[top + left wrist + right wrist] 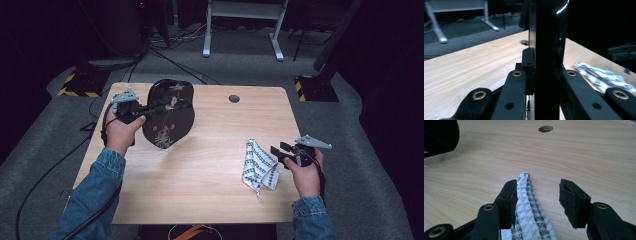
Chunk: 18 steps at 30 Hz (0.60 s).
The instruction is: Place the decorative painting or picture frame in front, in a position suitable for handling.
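1. While the left gripper [150, 111] clamps the rim of the black lacquer tray [170, 117], the tray stands tilted on edge over the far-left part of the surface [200, 175], painted face toward the high camera. Looks like that tilt is there to expose the face for wiping.
2. Left gripper view: tray [549, 62] seen edge-on as a dark vertical slab, jaws pressed onto it from both sides. Rim grip, so the flat face stays unobstructed.
3. Tray's lower edge sits at or just above the surface; cannot tell if it touches.
4. Right gripper [276, 152] is low at the right side, jaws spread, pointing at the folded white-and-grey patterned cloth [260, 167].
5. Right gripper view: cloth [526, 202] lies between the jaws, its fold touching the left pad [512, 200]; the other pad is well apart from it. Not pinched yet.
6. Cloth lies flat on the surface, well apart from the tray, beside the right hand [306, 172], so a short reach picks it up.
7. Judgement: 1 hand presents the tray, the other is lining up on the cloth; the grab needs the jaws to close on the fold.
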### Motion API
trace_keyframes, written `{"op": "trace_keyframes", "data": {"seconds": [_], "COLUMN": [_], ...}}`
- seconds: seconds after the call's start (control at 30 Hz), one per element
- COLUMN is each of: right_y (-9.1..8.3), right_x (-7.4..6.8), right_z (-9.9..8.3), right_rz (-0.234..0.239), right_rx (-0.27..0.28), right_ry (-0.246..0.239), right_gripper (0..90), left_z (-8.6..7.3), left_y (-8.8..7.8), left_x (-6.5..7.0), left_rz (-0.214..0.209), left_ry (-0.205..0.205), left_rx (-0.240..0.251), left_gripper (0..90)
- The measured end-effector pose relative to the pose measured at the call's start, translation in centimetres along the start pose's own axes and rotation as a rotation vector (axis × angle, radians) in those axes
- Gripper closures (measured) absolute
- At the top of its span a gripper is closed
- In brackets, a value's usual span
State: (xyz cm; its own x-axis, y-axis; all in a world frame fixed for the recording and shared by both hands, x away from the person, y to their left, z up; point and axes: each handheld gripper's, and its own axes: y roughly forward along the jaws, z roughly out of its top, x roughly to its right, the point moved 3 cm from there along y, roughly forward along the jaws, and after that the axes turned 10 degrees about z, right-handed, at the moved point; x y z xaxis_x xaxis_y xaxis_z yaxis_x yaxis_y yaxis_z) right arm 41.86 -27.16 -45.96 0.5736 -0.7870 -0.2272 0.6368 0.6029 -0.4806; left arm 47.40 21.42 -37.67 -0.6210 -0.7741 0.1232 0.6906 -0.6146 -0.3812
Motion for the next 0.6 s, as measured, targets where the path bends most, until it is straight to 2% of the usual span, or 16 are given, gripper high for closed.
{"op": "trace_keyframes", "data": {"seconds": [0.17,0.27,0.47,0.6], "right_y": [0.0,0.0,-0.2,0.1], "right_x": [-0.1,-0.2,-0.2,-0.6], "right_z": [0.1,0.1,0.2,0.2], "right_rz": [0.019,0.027,0.021,0.074], "right_rx": [0.008,0.007,0.009,0.029], "right_ry": [-0.006,-0.005,-0.013,-0.003], "right_gripper": [49.9,51.5,52.3,52.8], "left_z": [0.3,0.1,-0.8,-1.3], "left_y": [0.7,1.2,2.1,2.7], "left_x": [2.5,4.1,6.4,7.4], "left_rz": [-0.088,-0.139,-0.201,-0.245], "left_ry": [0.034,0.036,0.069,0.055], "left_rx": [-0.005,-0.008,-0.021,-0.013], "left_gripper": [80.5,80.5,80.5,80.5]}}
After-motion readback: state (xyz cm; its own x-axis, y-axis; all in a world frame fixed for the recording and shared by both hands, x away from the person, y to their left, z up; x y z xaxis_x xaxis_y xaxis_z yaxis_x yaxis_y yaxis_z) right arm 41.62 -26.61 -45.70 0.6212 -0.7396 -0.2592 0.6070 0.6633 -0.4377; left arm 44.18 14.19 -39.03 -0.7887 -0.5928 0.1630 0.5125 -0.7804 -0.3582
